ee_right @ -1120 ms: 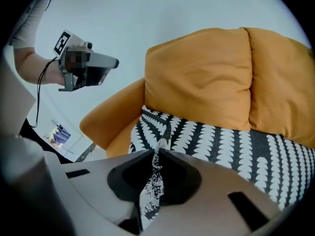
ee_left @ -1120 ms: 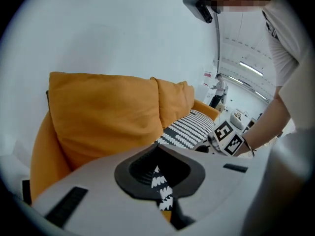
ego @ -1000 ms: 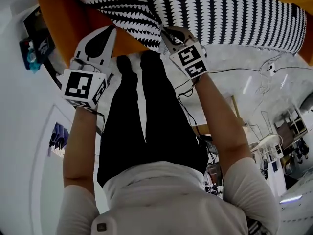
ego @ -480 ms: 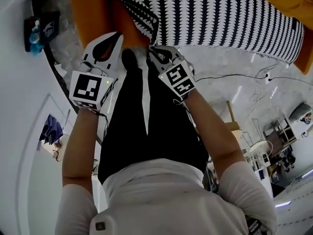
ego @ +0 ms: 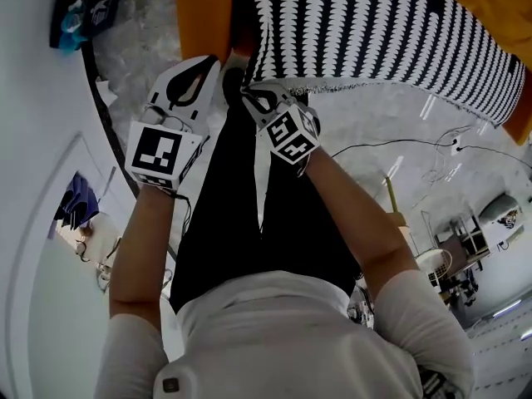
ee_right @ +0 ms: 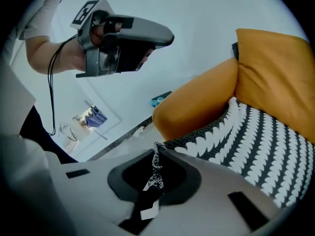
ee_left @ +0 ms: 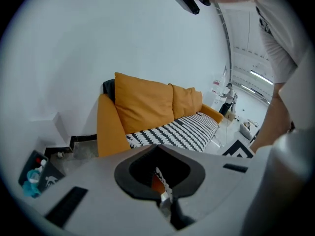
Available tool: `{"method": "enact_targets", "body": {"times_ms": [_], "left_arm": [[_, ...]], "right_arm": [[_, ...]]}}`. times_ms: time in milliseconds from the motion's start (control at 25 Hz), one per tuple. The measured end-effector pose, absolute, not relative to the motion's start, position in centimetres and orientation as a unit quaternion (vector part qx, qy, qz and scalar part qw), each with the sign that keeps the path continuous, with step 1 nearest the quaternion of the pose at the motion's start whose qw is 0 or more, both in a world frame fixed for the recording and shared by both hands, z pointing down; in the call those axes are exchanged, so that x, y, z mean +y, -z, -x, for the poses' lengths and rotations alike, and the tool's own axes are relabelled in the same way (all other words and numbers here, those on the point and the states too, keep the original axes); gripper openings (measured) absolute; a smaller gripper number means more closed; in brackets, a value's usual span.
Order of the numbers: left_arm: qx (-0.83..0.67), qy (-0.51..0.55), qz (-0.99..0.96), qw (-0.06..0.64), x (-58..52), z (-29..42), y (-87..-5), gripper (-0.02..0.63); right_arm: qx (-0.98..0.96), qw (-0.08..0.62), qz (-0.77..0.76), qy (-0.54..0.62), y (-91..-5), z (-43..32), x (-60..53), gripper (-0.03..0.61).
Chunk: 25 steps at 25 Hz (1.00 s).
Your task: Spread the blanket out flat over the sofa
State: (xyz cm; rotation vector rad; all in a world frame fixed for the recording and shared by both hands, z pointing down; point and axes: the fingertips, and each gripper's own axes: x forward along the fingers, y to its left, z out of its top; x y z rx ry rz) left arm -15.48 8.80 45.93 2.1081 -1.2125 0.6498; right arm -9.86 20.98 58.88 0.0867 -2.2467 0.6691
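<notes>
The black-and-white patterned blanket (ego: pixel 391 32) lies over the seat of the orange sofa (ego: pixel 204 15). My right gripper (ego: pixel 249 98) is shut on the blanket's near corner, just in front of the sofa's arm. The pinched cloth (ee_right: pixel 156 173) runs from my right gripper (ee_right: pixel 152 181) up to the blanket (ee_right: pixel 256 141) on the seat beside the orange arm (ee_right: pixel 197 107). My left gripper (ego: pixel 204 63) hovers left of the right one, shut and holding nothing. It also shows in the air (ee_right: pixel 165 36). The left gripper (ee_left: pixel 163 193) faces the sofa cushions (ee_left: pixel 142 104) and blanket (ee_left: pixel 182 129).
A dark box with a blue bottle (ego: pixel 83 11) sits on the floor left of the sofa. Black cables (ego: pixel 399 144) trail over the floor on the right. Tables and chairs (ego: pixel 465 248) stand further right. A person (ee_left: pixel 229 97) stands far beyond the sofa.
Both grippers have moved left along the sofa's front toward its arm. The right one has drawn the blanket's corner with it.
</notes>
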Motion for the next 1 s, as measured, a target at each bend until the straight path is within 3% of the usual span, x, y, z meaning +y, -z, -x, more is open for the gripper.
{"method": "enact_targets", "body": {"times_ms": [480, 680, 1000], "left_arm": [[-0.486, -0.231, -0.775, 0.333, 14.6, 18.8, -47.6, 0.009], [-0.489, -0.203, -0.785, 0.321, 15.0, 19.7, -43.0, 0.009], [-0.478, -0.170, -0.802, 0.314, 9.4, 13.6, -37.4, 0.009]], "right_arm": [[-0.863, 0.465, 0.015, -0.199, -67.5, 13.1, 26.1, 0.043], [-0.854, 0.494, -0.001, -0.163, -64.9, 13.7, 24.6, 0.043], [-0.832, 0.536, -0.029, -0.140, -61.9, 6.9, 15.5, 0.043]]}}
